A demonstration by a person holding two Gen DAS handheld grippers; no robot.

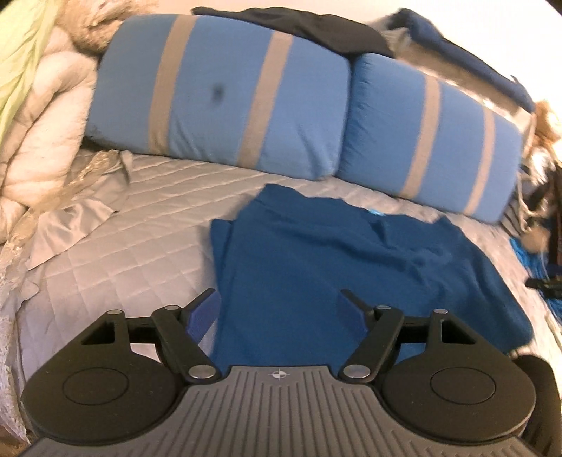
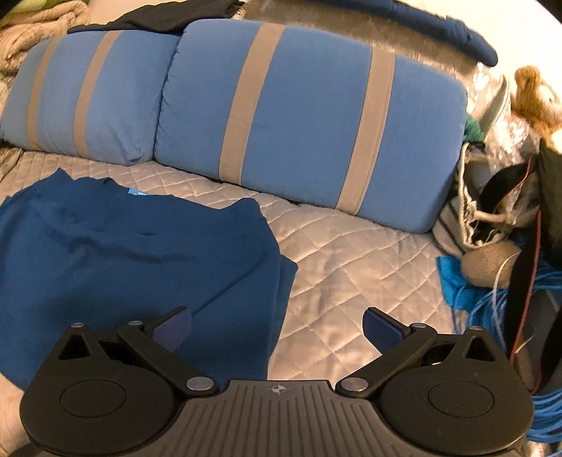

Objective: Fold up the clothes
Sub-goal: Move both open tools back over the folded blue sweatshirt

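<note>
While a cream duvet [image 1: 38,140] bunches at the far left of the bed, a dark blue shirt [image 1: 316,267] lies partly folded on the grey quilted bedspread [image 1: 140,225], its collar end toward two light blue pillows with tan stripes [image 1: 224,102] at the head. A black garment [image 1: 309,28] drapes over the pillow tops. Low over the shirt's left edge, the left gripper [image 1: 279,309] has its fingers spread wide, holding nothing; one pad is over the bedspread, the other over the fabric. Further right, the right gripper [image 2: 277,328] is likewise spread and empty, straddling the shirt's right edge [image 2: 277,281]. At the bed's right side a blue cable [image 2: 498,309] coils beside a striped bag [image 2: 460,225].
</note>
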